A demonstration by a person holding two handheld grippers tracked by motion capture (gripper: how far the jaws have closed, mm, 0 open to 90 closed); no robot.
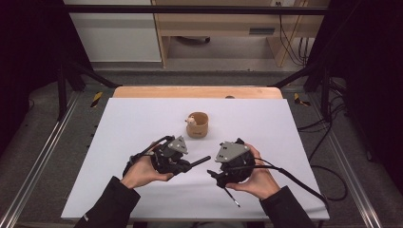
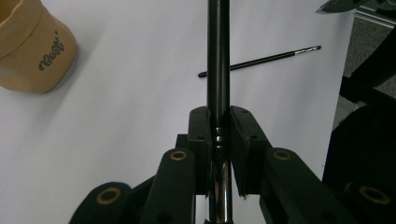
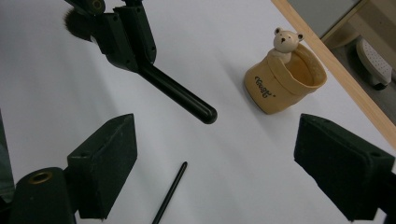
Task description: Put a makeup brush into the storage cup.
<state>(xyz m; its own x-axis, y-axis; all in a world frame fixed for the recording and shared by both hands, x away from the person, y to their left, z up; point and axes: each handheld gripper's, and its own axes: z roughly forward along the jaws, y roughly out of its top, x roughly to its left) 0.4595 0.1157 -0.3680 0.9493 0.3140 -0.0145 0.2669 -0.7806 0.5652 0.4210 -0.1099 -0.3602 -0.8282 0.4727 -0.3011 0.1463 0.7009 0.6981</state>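
- Left tongs [image 1: 190,164] clamped on a thick black brush handle [image 1: 199,161], near side of the tan bear cup [image 1: 197,125], handle tip pointing toward the right tongs.
- Right tongs [image 3: 212,158] spread wide, nothing between the pads, hovering near side and right of the bear cup.
- Thin black brush [image 1: 231,196] lying loose on the white desk [image 1: 119,142], on the near side of the bear cup, beyond the right hand [image 1: 259,178], well apart from the cup.
- Bear cup upright, mouth open, small bear figure [image 3: 286,39] at its rim.
- Likely risk: thick handle striking the rim or the bear on the way in, tipping a light cup; cause, a steep or off-centre approach.
- Likely risk: handle slipping through the left pads; cause, a smooth round shaft gripped near one end.
- Likely risk: thin brush rolling or skidding from a flat pinch; cause, its slender shaft lying flush on the desk.
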